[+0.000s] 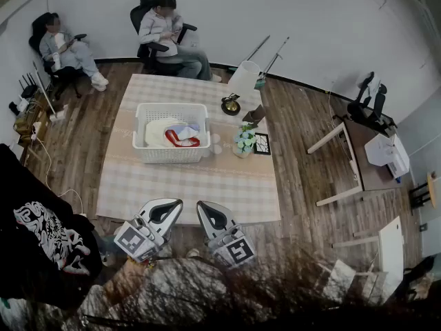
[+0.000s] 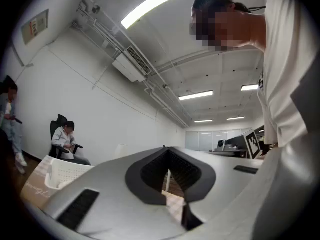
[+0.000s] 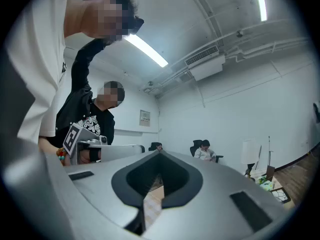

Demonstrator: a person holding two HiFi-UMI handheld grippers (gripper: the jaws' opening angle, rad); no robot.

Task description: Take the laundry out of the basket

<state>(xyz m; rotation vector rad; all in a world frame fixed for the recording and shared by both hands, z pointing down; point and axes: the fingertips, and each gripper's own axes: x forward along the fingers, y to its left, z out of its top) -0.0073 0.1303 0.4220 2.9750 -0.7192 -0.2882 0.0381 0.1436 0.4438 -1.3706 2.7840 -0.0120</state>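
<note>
A white slatted laundry basket (image 1: 171,133) stands near the middle of a table with a checked beige cloth (image 1: 186,181). Inside lie white and pale blue laundry (image 1: 162,131) and a red piece (image 1: 180,140). My left gripper (image 1: 173,203) and right gripper (image 1: 201,205) hover side by side over the table's near edge, well short of the basket. Both are shut with nothing between their tips. In the left gripper view the basket (image 2: 57,173) shows at the lower left beyond the closed left gripper (image 2: 165,147). The right gripper (image 3: 160,151) points level across the room.
A pot of pale flowers (image 1: 243,141), a dark picture frame (image 1: 262,144) and a white lamp (image 1: 240,81) stand right of the basket. Two people sit in chairs (image 1: 160,33) by the far wall. A person in black (image 1: 41,233) stands at my left. Wooden frames (image 1: 337,164) lie on the floor at the right.
</note>
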